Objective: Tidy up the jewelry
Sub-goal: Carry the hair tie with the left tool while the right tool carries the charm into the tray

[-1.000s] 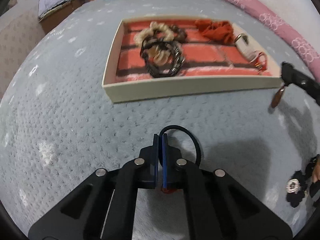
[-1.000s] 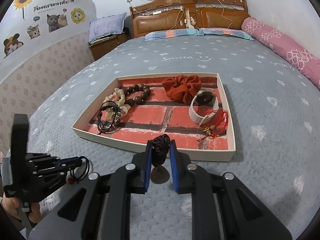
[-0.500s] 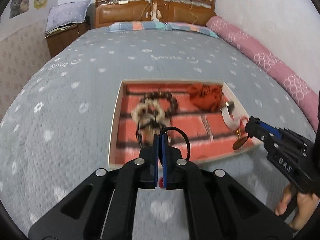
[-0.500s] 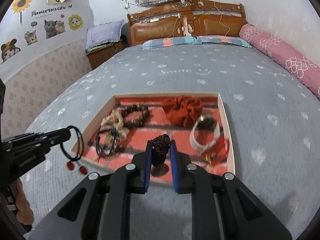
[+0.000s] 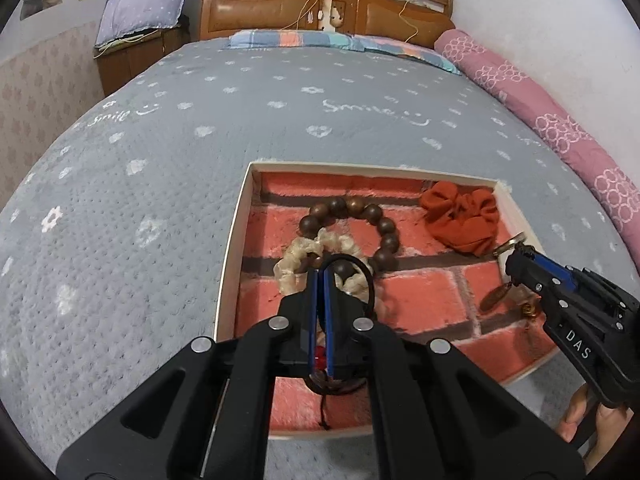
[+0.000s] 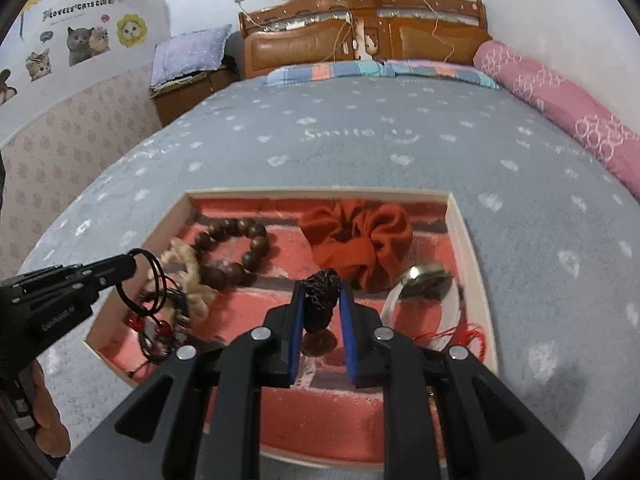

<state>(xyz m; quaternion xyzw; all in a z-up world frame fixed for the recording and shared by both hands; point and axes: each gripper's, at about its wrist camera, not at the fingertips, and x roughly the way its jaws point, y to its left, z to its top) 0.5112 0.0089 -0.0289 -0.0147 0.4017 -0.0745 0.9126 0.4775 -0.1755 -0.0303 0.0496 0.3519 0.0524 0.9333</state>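
A cream-walled tray [image 5: 236, 236] [image 6: 466, 240] with a red brick-pattern lining lies on the grey bed. My left gripper [image 5: 321, 280] [image 6: 132, 262] is shut on a black hair tie [image 5: 362, 270] with red beads [image 6: 138, 322], held over the tray's left part. My right gripper [image 6: 322, 296] [image 5: 514, 260] is shut on a dark braided cord [image 6: 320, 290] with a brown pendant [image 5: 494, 298] hanging over the tray's right part. In the tray lie a wooden bead bracelet [image 5: 376, 216], a cream scrunchie [image 5: 296, 256], an orange scrunchie [image 6: 360, 240], a white-strap watch [image 6: 424, 280] and a red string bracelet [image 6: 474, 332].
The grey bedspread [image 5: 160, 160] spreads around the tray. A pink bolster [image 5: 560, 128] lies along the right wall. A wooden headboard [image 6: 360, 40] and a nightstand with a pillow [image 6: 188, 64] stand at the far end.
Both grippers have lifted from the bedspread in front of the tray and moved forward over it, each still holding its piece. The tray now lies directly below both.
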